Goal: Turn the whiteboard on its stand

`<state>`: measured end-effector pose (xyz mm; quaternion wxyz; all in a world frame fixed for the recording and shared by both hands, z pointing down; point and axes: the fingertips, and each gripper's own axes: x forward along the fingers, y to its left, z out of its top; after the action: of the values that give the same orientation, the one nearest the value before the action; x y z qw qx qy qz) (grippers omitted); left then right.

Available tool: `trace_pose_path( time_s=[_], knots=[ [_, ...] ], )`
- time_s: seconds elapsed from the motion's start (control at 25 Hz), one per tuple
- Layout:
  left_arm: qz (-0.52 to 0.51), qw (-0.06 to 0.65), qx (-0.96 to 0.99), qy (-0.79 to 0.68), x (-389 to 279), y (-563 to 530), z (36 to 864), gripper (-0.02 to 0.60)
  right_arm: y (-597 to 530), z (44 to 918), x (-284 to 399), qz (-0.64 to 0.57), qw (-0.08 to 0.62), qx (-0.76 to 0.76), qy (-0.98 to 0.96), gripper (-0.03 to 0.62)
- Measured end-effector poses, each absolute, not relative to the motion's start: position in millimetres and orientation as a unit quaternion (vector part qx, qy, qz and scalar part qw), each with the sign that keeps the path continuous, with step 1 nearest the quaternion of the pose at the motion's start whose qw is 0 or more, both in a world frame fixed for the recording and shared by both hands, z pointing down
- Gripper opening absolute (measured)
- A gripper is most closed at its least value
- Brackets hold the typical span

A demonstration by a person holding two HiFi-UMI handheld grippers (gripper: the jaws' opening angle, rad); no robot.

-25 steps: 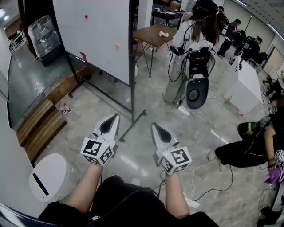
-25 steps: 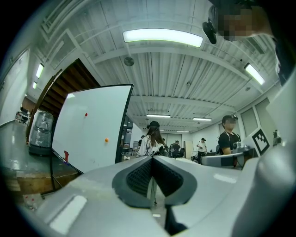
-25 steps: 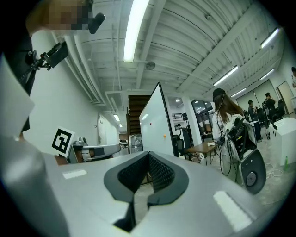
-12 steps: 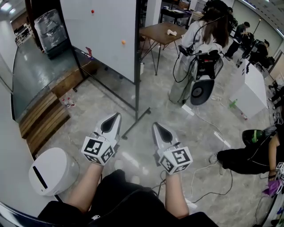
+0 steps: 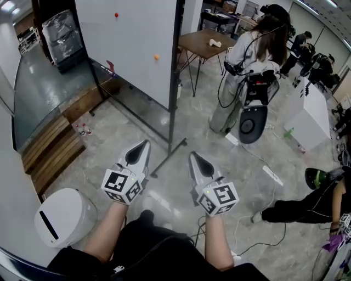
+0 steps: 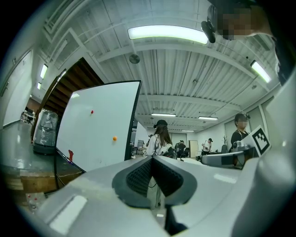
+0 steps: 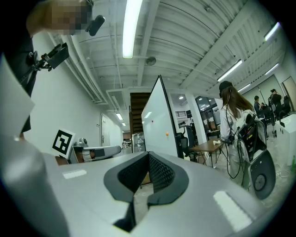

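The whiteboard [image 5: 131, 44] stands on its black-framed stand ahead of me, with a red magnet [image 5: 116, 15] and an orange magnet [image 5: 156, 56] on its face. Its right post [image 5: 174, 82] runs down to a floor foot [image 5: 167, 156]. My left gripper [image 5: 143, 144] and right gripper [image 5: 193, 155] are held side by side low in the head view, short of the foot, both shut and empty. The board also shows in the left gripper view [image 6: 97, 125] beyond the closed left gripper [image 6: 151, 159]. In the right gripper view the board [image 7: 157, 125] shows beyond the closed right gripper [image 7: 148, 155].
A person with a backpack rig [image 5: 252, 71] stands right of the board, near a wooden table [image 5: 205, 44]. A white bin [image 5: 63, 217] sits at my lower left, wooden pallets [image 5: 52, 153] beyond it. Another person [image 5: 307, 203] sits on the floor at right, with cables around.
The view has crept towards the board, which now sits slightly further right in frame. The standing person has shifted right. Both grippers keep their pose.
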<state>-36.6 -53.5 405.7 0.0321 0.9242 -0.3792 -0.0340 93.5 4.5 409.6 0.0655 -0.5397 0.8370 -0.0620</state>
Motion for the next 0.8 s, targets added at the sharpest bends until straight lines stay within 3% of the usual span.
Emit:
trace_pose_path(
  time_s=[0.8],
  knots=[
    [-0.051,0.038,0.939,-0.337,-69.2,-206.3,404.4,0.002,-137.2,399.2,52.4,-0.048,0.058,-0.567,0.82,0.008]
  ],
)
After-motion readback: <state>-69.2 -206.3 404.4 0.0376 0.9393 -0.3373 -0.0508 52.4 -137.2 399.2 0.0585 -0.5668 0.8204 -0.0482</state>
